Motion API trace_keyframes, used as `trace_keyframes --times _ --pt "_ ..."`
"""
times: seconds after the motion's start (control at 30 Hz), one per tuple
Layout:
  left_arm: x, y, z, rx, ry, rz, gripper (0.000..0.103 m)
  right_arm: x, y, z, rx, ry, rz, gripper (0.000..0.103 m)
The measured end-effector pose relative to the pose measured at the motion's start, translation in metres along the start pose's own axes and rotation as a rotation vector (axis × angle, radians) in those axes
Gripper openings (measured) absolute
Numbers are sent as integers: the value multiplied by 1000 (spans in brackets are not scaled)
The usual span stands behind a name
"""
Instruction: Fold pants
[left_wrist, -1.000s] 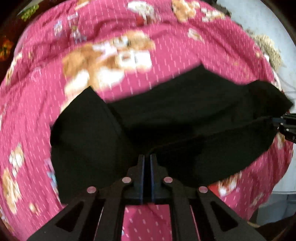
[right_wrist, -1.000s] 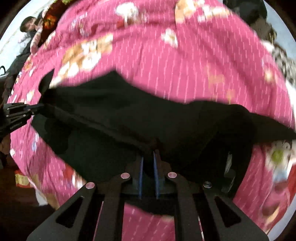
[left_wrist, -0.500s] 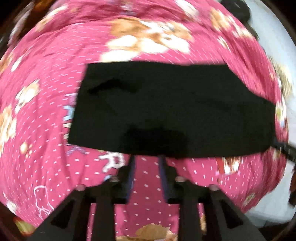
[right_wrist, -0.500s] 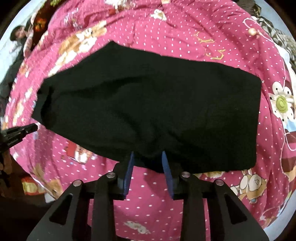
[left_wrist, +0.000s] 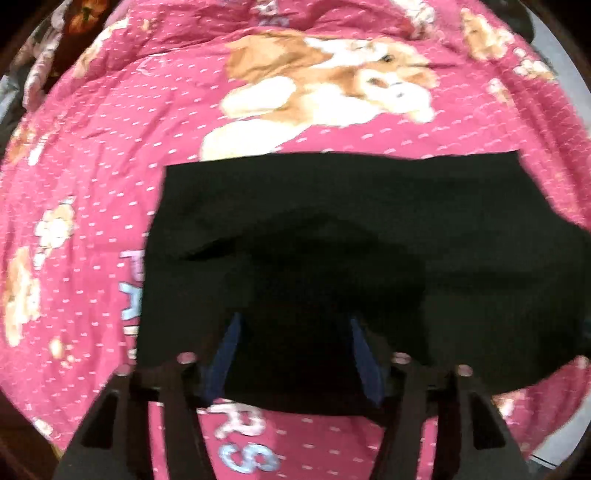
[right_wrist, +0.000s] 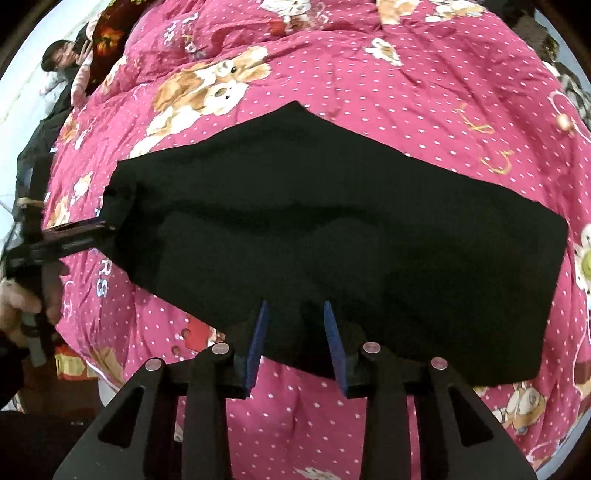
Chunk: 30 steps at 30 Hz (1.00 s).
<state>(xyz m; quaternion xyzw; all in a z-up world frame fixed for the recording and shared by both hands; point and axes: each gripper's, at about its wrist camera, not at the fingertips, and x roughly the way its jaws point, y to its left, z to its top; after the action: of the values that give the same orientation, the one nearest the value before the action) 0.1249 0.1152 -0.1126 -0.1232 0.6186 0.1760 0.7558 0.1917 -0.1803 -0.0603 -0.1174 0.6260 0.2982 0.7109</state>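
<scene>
Left wrist: left claw (left_wrist: 293, 332) spread wider, right claw (right_wrist: 295, 325) too; pants (right_wrist: 332, 229) released flat.

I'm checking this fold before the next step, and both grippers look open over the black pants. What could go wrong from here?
1. The left gripper and right gripper stand open astride the near edge of the pants; pulling back could snag and undo the fold.
2. The bedspread looks soft and wrinkled, so the fold may settle unevenly.
3. Ripples across the pants could get folded into creases.
</scene>
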Motion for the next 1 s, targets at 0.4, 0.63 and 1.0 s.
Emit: trace_keyframes --times 0.4,0.63,1.0 --pt "-36 119 -74 -351 -7 -165 14 21 19 14 -41 52 22 32" --pt "-41 125 -38 -329 -87 -206 42 20 29 16 -73 48 26 32" --pt "25 87 53 -98 -28 -141 45 27 7 8 19 79 -3 33"
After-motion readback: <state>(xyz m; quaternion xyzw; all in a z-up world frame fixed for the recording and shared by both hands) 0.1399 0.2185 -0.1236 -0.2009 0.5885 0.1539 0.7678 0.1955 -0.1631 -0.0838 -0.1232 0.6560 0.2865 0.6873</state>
